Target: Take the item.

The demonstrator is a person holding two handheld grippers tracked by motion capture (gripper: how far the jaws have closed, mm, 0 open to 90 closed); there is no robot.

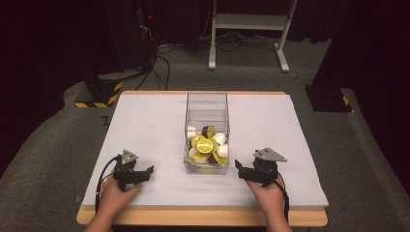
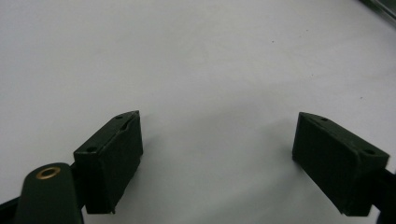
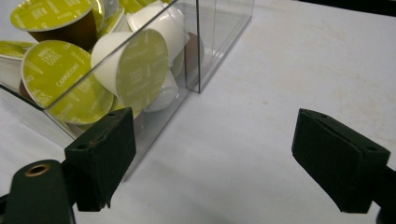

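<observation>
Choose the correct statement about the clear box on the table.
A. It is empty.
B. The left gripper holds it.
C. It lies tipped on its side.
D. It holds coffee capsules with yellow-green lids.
D: the clear box stands upright between the grippers, and capsules with yellow-green lids are piled inside it.

A clear plastic rectangular box (image 1: 207,126) holding green-lidded white and brown coffee capsules (image 1: 207,145) stands on a white-topped table (image 1: 145,125). The left gripper (image 1: 143,173) and right gripper (image 1: 242,170) rest either side, hand-held.
</observation>
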